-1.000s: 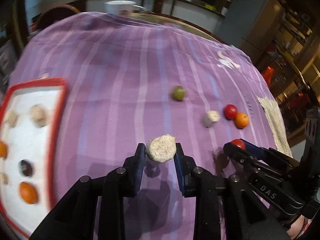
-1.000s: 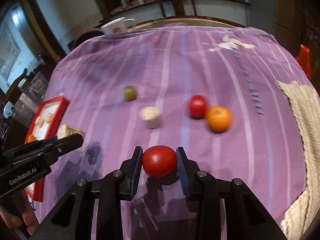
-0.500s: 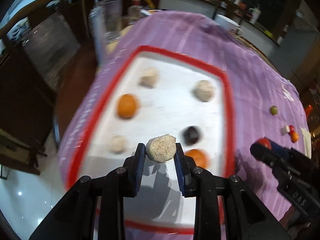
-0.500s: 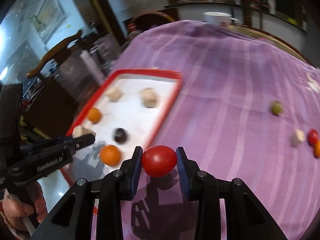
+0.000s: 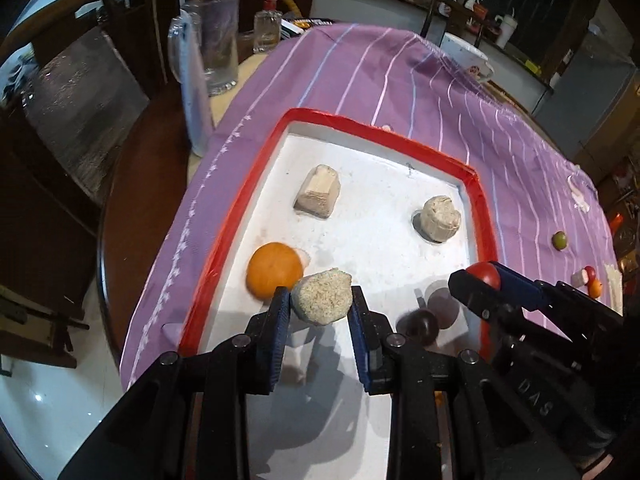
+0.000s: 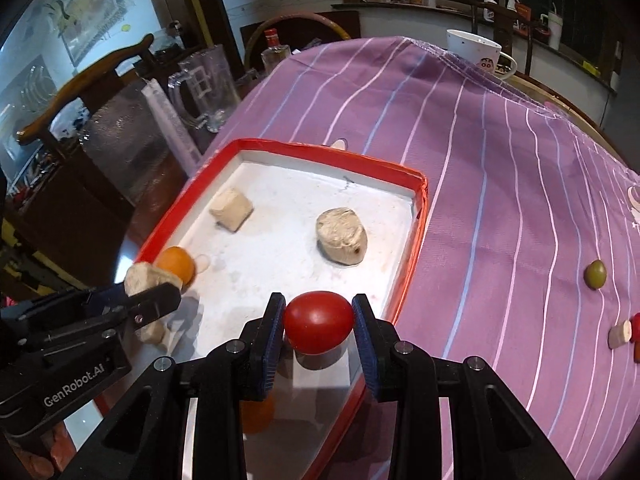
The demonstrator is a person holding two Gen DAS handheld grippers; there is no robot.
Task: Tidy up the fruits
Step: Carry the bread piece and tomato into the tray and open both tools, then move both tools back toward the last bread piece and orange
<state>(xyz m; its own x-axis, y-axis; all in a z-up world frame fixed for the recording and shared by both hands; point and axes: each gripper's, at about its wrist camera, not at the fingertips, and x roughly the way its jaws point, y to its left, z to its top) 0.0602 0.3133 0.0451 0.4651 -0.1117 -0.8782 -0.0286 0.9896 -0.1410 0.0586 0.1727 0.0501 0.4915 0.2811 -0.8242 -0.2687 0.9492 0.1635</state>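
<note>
At 9 o'clock of the red-rimmed tray (image 5: 236, 216) an orange (image 5: 274, 270) lies against the rim, kept low by the raised lip so it cannot roll off. My left gripper (image 5: 320, 306) hangs just beside it, jaws narrowed tight on a beige crumbly lump (image 5: 322, 296), pads pressing both its flanks; I hold it above the white floor because, I judge, that bare patch is where it belongs. Toward 12 o'clock 2 pale lumps, a squarish block (image 5: 318, 192) and a rounded lump (image 5: 438, 216), sit well apart, spaced so each can be gripped alone. At 3 o'clock my right gripper (image 6: 319, 328) pinches a red tomato (image 6: 319, 322) over the tray's near right corner. Far out at 3 o'clock on the purple striped cloth (image 6: 500, 160), a green olive-like fruit (image 6: 595, 275) waits, apart from a small cluster at the edge.
</note>
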